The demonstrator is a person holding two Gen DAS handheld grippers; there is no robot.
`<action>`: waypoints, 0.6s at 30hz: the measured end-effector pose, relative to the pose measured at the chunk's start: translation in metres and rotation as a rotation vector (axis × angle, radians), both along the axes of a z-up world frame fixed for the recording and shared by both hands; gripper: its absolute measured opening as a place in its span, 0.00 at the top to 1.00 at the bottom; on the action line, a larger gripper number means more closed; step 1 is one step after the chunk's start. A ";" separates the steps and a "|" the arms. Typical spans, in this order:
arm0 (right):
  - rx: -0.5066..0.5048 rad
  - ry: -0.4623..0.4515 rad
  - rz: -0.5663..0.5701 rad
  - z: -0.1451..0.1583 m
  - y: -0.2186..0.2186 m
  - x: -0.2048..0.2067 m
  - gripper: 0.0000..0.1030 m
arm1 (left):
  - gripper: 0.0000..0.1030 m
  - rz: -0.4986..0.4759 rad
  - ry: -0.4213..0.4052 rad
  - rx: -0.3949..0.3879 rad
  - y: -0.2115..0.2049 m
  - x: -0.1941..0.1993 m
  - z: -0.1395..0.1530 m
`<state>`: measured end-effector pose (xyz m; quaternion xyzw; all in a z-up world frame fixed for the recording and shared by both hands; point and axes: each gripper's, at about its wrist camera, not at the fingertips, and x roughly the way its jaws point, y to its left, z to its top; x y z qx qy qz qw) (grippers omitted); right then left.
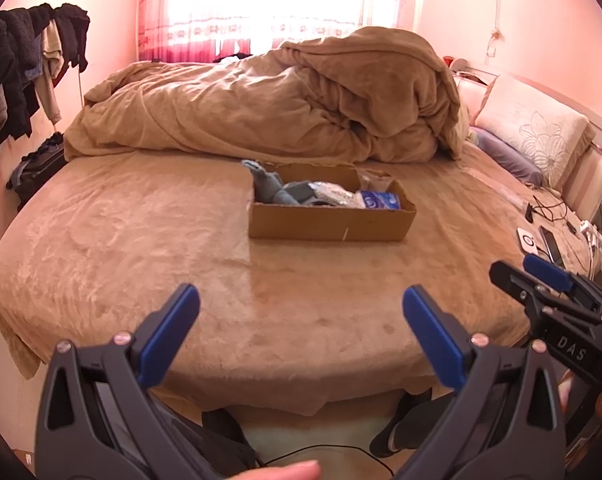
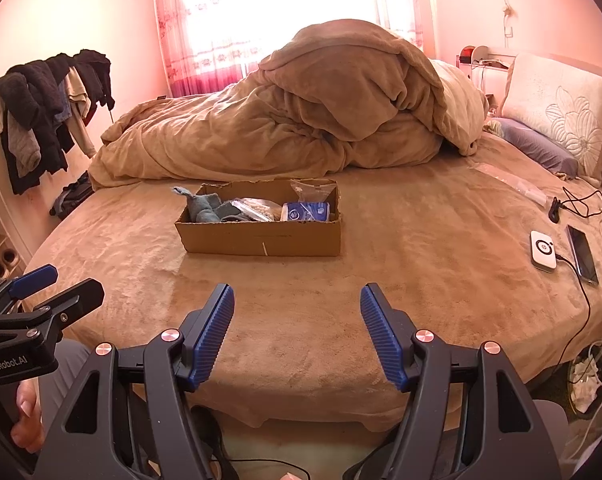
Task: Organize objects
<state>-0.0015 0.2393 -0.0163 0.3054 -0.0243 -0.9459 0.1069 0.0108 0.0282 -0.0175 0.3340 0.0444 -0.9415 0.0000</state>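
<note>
A shallow cardboard box [image 1: 329,226] [image 2: 261,236] sits mid-bed on the tan sheet. It holds a blue-grey cloth [image 1: 279,190] [image 2: 209,206], a clear bag [image 1: 333,192] [image 2: 257,208] and a blue-white pack [image 1: 381,201] [image 2: 305,212]. My left gripper [image 1: 301,300] is open and empty over the bed's near edge, well short of the box; it also shows at the left of the right wrist view [image 2: 67,286]. My right gripper [image 2: 297,300] is open and empty, also short of the box; it shows at the right of the left wrist view [image 1: 521,272].
A heaped tan duvet [image 1: 293,100] [image 2: 321,108] lies behind the box. Pillows [image 2: 561,116] stand at the headboard on the right. A white device [image 2: 543,250], a phone [image 2: 583,256] and cables [image 2: 577,200] lie at the bed's right edge. Clothes [image 2: 49,108] hang at left.
</note>
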 end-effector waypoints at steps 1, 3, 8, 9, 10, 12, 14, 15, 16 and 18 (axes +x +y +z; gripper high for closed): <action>0.000 0.000 0.000 0.000 0.000 0.000 0.33 | 0.01 0.002 -0.003 0.002 -0.001 -0.001 -0.001; 0.001 -0.003 0.003 -0.001 -0.001 -0.001 0.33 | 0.01 0.004 -0.004 0.001 -0.002 -0.001 -0.001; 0.003 -0.008 0.007 -0.003 -0.003 -0.004 0.33 | 0.01 0.004 -0.006 -0.002 -0.002 -0.003 -0.002; 0.003 -0.009 0.008 -0.003 -0.003 -0.005 0.33 | 0.01 0.003 -0.007 -0.001 -0.002 -0.004 -0.003; 0.004 -0.009 0.009 -0.003 -0.003 -0.006 0.33 | 0.01 -0.001 -0.008 0.000 -0.003 -0.004 -0.003; 0.005 -0.009 0.010 -0.004 -0.004 -0.007 0.33 | 0.01 -0.004 -0.009 0.001 -0.004 -0.005 -0.004; 0.006 -0.010 0.009 -0.004 -0.004 -0.007 0.33 | 0.01 -0.008 -0.008 0.002 -0.004 -0.006 -0.004; 0.006 -0.010 0.008 -0.004 -0.004 -0.007 0.33 | 0.01 -0.010 -0.007 0.002 -0.004 -0.007 -0.004; 0.005 -0.009 0.008 -0.004 -0.004 -0.007 0.33 | 0.01 -0.011 -0.006 0.003 -0.005 -0.008 -0.004; 0.005 -0.010 0.008 -0.004 -0.004 -0.007 0.33 | 0.01 -0.013 -0.007 0.005 -0.005 -0.009 -0.005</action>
